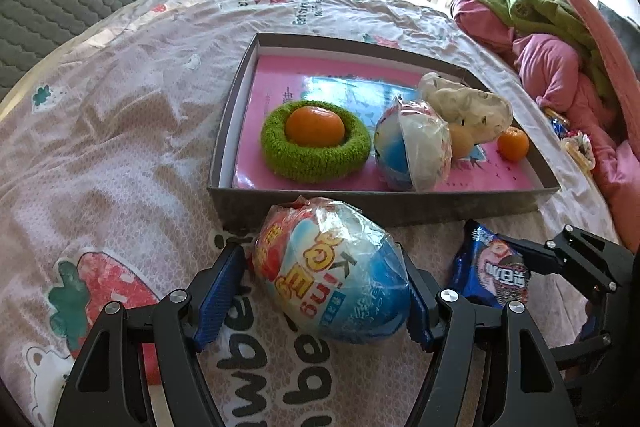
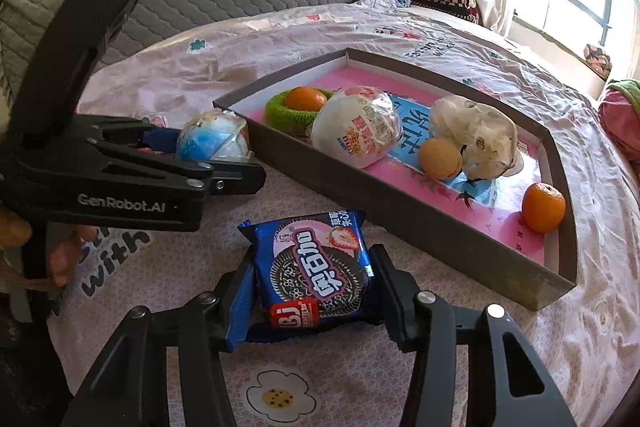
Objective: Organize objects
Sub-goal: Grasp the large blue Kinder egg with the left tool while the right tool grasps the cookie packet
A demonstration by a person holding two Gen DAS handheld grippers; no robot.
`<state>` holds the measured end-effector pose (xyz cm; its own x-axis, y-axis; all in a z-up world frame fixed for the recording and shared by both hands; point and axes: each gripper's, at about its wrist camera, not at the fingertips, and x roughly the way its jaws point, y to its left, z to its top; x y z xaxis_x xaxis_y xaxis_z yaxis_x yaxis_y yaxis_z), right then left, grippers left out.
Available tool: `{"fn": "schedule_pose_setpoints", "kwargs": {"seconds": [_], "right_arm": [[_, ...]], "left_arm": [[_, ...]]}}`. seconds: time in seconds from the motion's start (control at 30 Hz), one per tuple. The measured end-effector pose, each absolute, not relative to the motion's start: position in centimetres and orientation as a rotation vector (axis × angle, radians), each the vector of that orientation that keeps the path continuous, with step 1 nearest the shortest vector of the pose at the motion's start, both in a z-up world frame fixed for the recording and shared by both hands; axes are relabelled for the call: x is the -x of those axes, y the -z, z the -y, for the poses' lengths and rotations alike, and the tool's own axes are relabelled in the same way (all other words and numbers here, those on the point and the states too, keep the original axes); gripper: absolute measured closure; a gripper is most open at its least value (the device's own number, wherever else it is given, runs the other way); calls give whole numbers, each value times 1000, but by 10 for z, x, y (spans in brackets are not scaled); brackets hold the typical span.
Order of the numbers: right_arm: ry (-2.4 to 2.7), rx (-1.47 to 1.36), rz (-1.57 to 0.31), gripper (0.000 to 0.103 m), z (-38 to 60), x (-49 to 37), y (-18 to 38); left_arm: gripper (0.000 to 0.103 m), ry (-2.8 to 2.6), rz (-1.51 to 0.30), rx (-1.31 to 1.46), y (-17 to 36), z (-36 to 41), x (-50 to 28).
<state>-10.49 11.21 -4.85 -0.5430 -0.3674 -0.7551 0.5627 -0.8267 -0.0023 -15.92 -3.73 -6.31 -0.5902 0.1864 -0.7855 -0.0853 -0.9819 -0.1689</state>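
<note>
Sunlight from the window falls across our bed, where a printed bedsheet (image 1: pixel 120 131) carries a shallow box (image 1: pixel 360 203) that we are filling.

Through the left wrist camera, our left gripper (image 1: pixel 324 287) straddles a wrapped toy egg (image 1: pixel 332 267) lying on the sheet just outside the box's near wall. The jaws stand wide because the egg is bulky; the right pad touches the wrapper, while the left pad sits just beside it, so we would call this a loose bracket, not a firm grip. Inside the box, a tangerine (image 1: pixel 315 126) rests in a green ring (image 1: pixel 316 151) near the left wall, which should keep it from rolling. A second toy egg (image 1: pixel 412 147) leans against the near wall, with a crumpled bag (image 1: pixel 464 103) behind it and another tangerine (image 1: pixel 513 144) toward the right wall.

Through the right wrist camera, our right gripper (image 2: pixel 312 287) is set around a blue cookie packet (image 2: pixel 316 267) lying flat on the sheet, close to the box's near wall. The jaws are partly open and both pads meet the packet's crimped side edges, the narrow way across, which suits a flat, soft packet. We judge both things are about to be lifted over the near wall into the box.
</note>
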Motion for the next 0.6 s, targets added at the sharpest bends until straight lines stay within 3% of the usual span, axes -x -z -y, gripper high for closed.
{"fn": "schedule_pose_setpoints", "kwargs": {"seconds": [0.6], "right_arm": [[2378, -1052, -223, 50, -125, 110, 42]], "left_arm": [[33, -2645, 234, 1283, 68, 40, 162]]}}
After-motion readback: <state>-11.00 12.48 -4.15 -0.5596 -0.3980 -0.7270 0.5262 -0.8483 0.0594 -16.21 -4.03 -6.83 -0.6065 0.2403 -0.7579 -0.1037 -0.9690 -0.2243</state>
